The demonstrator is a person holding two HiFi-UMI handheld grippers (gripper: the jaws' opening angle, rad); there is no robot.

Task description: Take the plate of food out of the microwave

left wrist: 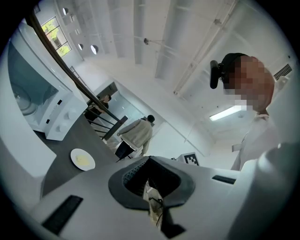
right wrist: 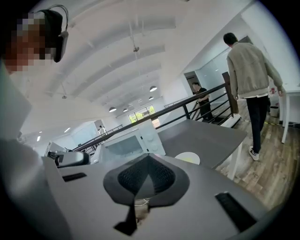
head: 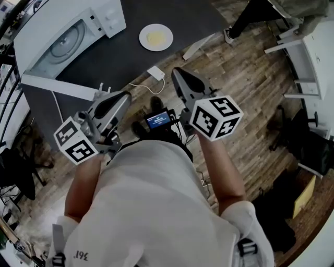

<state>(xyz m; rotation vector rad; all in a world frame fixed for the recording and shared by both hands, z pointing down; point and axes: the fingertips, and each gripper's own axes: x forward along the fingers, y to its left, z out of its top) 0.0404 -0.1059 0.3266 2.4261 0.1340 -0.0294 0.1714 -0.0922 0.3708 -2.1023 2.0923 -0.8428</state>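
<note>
The plate of food (head: 156, 37) sits on the dark table (head: 180, 14), just right of the microwave (head: 68, 36) and clear of it, with a pale yellow portion at its centre. The microwave's door (head: 57, 86) hangs open toward us, and the glass turntable (head: 70, 39) inside is bare. From this we judge that the taking-out itself is done: the plate is out and set down, and nothing holds it.

What remains, as we read it, is tidying. The likely next move is to swing the door shut, which would call for one claw to reach forward and left to the door's free edge and push it. The plate needs no further handling, so any reach should stay clear of it.

Both claws are held close to our body, over the wooden floor (head: 245, 94) at the table's near edge, well apart from the plate. The left claw (head: 127, 95) is pressed together and empty, pointing roughly level toward the table. The right claw (head: 176, 71) is likewise pressed together with nothing in it, tipped slightly downward. Our forearms are bent in, the marker cubes nearest us.
</note>
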